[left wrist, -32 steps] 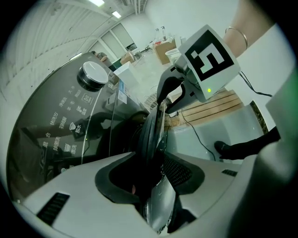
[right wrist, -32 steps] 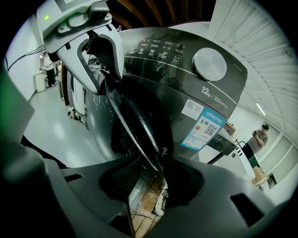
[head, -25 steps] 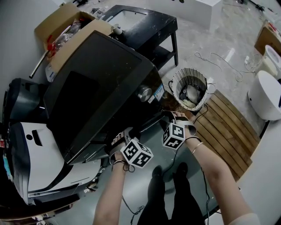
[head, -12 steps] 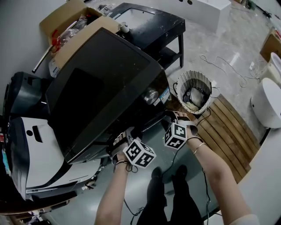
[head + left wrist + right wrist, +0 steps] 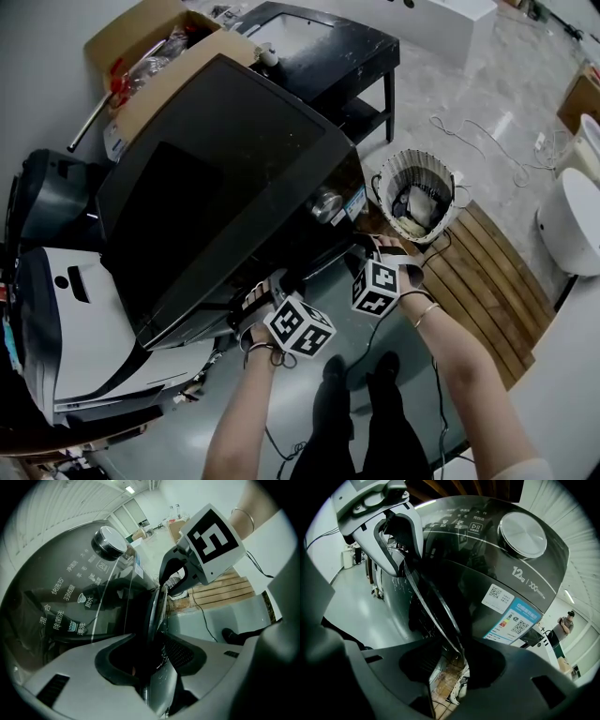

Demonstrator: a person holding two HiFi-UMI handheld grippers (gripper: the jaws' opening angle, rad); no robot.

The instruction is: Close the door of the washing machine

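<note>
The left hand-held gripper (image 5: 152, 654) has its jaws apart astride the thin rim of the door (image 5: 157, 613). The rim runs up between them, with a dark gap on its left side, so the pads do not clamp it. The washer (image 5: 216, 178) rises just beyond and to the left of this gripper, and its knob (image 5: 108, 543) is above the jaws. Further along the same rim, up and to the right, is the right hand-held gripper (image 5: 165, 581).

In the right gripper view, the right hand-held gripper also straddles the door edge. Its jaws are wide and have just eased a little wider. The rim passes down the middle of the opening with space on both sides, so nothing is gripped. Floor shows through the opening below the rim. The washer's front panel with its stickers (image 5: 513, 613) lies to the right of these jaws.

In the head view, both hand-held grippers point down at the washer's front edge. The left one is lower in the picture, and the right one is just beside it on the right. The door is a dark edge between and just ahead of them, standing slightly off the washer's front and not shut. A basket (image 5: 417, 164) is on the floor beyond the right hand-held gripper, near but apart from it.
</note>
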